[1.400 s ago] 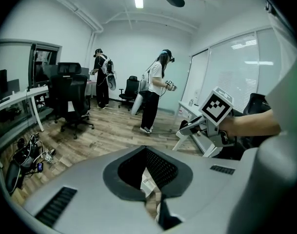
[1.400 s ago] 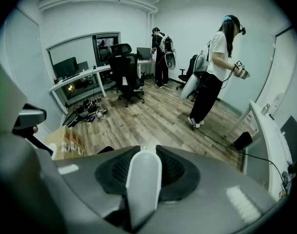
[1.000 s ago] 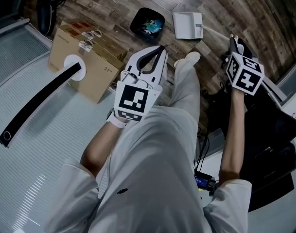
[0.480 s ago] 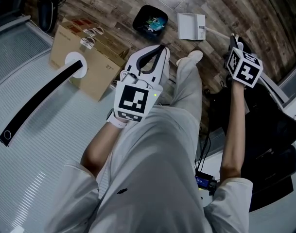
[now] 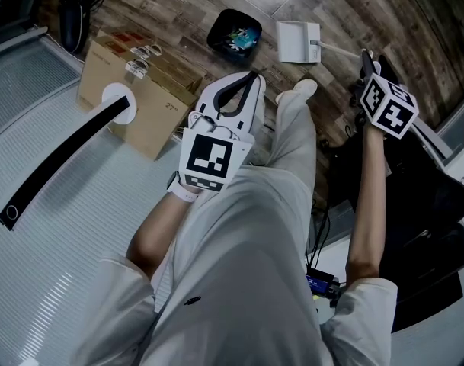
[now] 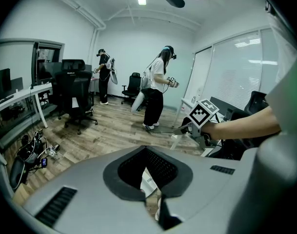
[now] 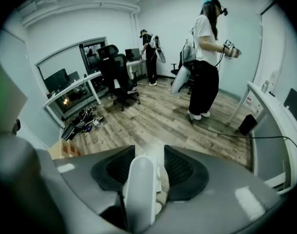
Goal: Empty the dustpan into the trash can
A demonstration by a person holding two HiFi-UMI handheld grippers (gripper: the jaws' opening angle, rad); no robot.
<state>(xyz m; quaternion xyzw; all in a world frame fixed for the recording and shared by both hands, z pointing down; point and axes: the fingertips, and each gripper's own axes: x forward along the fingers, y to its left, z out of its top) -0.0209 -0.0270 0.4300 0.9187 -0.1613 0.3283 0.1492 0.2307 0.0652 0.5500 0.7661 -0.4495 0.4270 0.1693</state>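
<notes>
Two tools show in the head view. The left tool hangs in front of the person's leg, its jaws pressed together with nothing between them, as the left gripper view also shows. The right tool points down toward the wooden floor. Its jaws have just been opening, and the white handle of the dustpan stands between them. The handle lies against one pad with a gap at the other, so it seems loose rather than pinched. The dustpan lies on the floor just beside the black trash can, not touching it.
</notes>
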